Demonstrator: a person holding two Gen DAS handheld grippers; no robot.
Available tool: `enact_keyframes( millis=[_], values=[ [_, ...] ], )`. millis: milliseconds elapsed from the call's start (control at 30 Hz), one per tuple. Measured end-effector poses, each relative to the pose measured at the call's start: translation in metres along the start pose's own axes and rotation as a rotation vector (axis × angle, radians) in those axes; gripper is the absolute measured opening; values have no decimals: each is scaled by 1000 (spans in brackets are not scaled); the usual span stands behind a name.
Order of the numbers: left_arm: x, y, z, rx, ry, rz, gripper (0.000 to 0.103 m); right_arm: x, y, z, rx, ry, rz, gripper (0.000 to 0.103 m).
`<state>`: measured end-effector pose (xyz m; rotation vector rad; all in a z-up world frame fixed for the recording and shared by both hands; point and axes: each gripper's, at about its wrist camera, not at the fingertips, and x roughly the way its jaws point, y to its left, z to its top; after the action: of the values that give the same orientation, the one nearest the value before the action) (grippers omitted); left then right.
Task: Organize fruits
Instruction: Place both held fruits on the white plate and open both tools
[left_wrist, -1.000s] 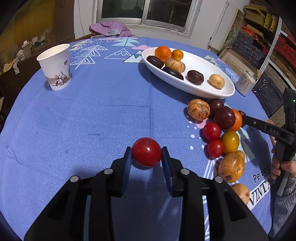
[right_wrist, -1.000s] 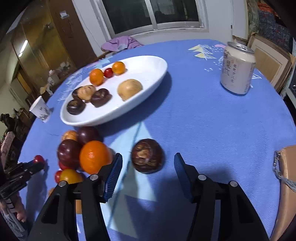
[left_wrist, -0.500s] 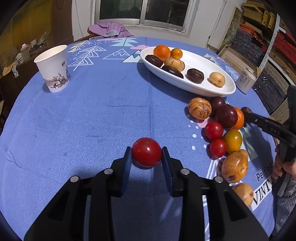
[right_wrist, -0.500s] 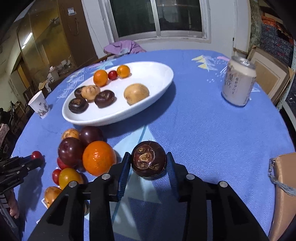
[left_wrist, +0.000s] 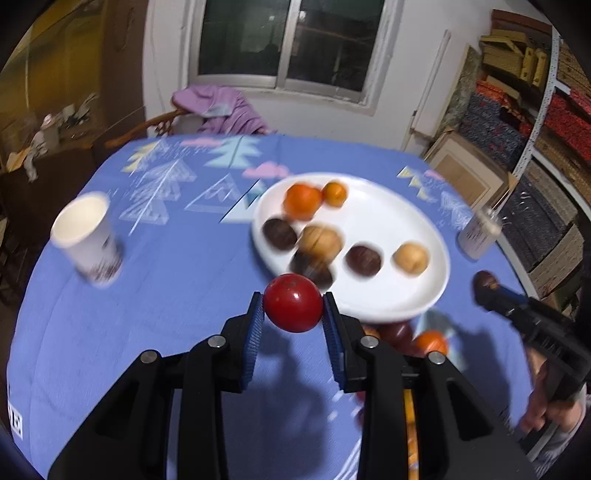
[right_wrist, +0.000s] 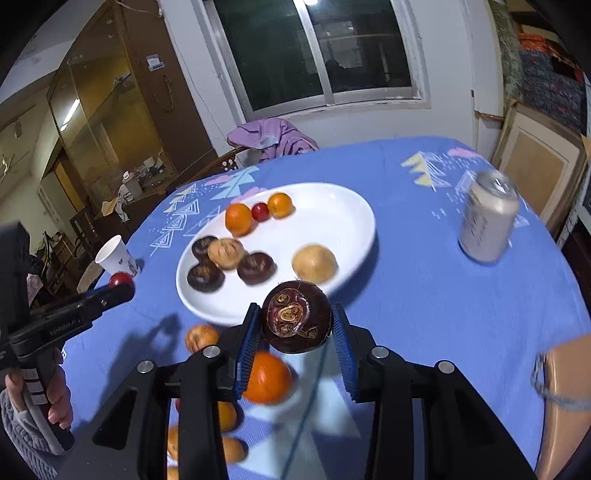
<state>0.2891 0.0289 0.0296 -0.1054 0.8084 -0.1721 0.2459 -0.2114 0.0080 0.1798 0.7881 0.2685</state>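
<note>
Two fruits aloft: glossy red tomato (left_wrist: 293, 308) clamped in left hand-held gripper (left_wrist: 293, 314), dark purple fruit (right_wrist: 296, 316) with scarred tan end clamped in right hand-held gripper (right_wrist: 296, 325), both near white plate (right_wrist: 332, 218). Beyond on desk (left_wrist: 177, 295): paper cup (left_wrist: 86, 240), can (right_wrist: 487, 221).
</note>
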Motion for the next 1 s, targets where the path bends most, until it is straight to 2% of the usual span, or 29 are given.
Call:
enact_keyframes(
  millis=[200,367,500,567,667,800,900,1000],
  values=[
    [55,-39,40,24,39,-9,31,44,8,38,8,18,0,40],
    [109,-58,62,46,90,-7,31,92,-9,64,24,60,-74,40],
    [149,-59,72,23,152,-2,31,124,-20,69,25,117,-99,40],
    [158,-58,73,28,147,4,31,133,-21,66,12,135,-105,40],
    [160,-59,75,35,145,13,33,136,-22,63,4,133,-102,41],
    [147,-53,73,6,133,-4,39,121,-22,66,19,110,-90,41],
    [120,-43,66,-5,115,-4,39,91,-19,64,20,67,-76,44],
    [83,-33,48,-12,93,-7,43,53,-14,51,15,26,-57,53]
  ],
)
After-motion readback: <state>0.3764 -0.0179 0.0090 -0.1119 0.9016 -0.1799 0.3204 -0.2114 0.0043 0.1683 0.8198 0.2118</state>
